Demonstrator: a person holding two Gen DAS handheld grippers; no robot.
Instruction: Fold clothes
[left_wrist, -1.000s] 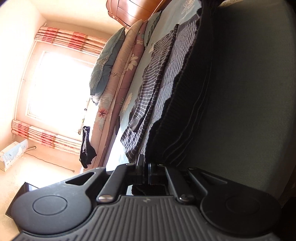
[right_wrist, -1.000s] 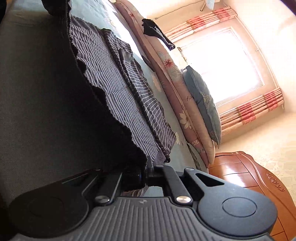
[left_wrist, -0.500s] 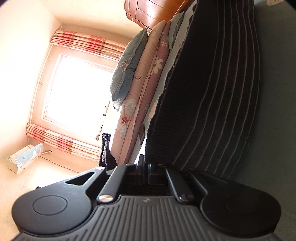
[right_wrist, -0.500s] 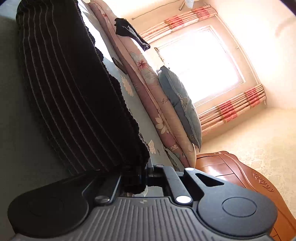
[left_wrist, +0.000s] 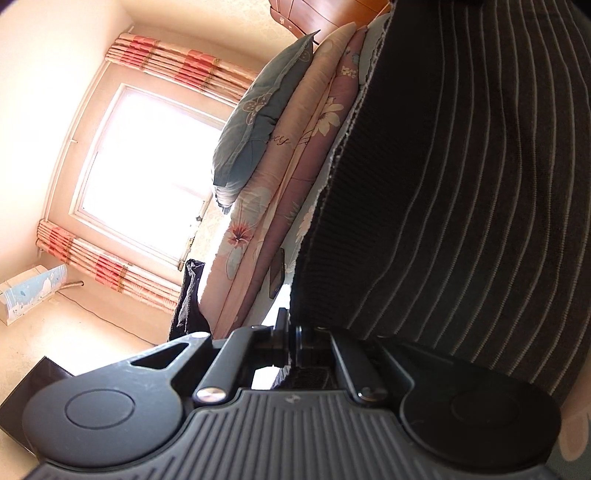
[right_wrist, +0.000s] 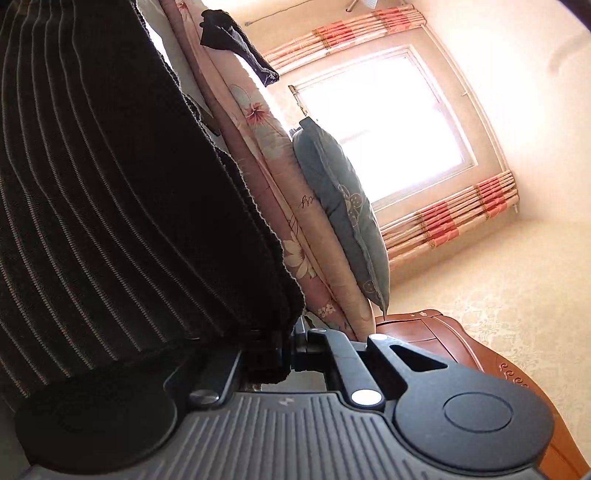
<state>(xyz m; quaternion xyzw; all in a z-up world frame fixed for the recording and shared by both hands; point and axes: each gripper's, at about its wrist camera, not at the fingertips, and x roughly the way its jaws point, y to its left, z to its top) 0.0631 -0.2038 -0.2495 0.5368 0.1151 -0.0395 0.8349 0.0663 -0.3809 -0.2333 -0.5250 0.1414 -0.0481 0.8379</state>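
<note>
Left wrist view: both claws, left (left_wrist: 291, 332) and right (right_wrist: 290, 345), pinch the sweater's (left_wrist: 461, 184) edge, lifting it up. Folding looks barely started.

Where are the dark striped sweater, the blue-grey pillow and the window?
dark striped sweater (left_wrist: 461, 192), left wrist view, on its striped middle.
blue-grey pillow (right_wrist: 343, 206), right wrist view, on its face.
window (left_wrist: 147, 166), left wrist view, on the bright pane.
</note>
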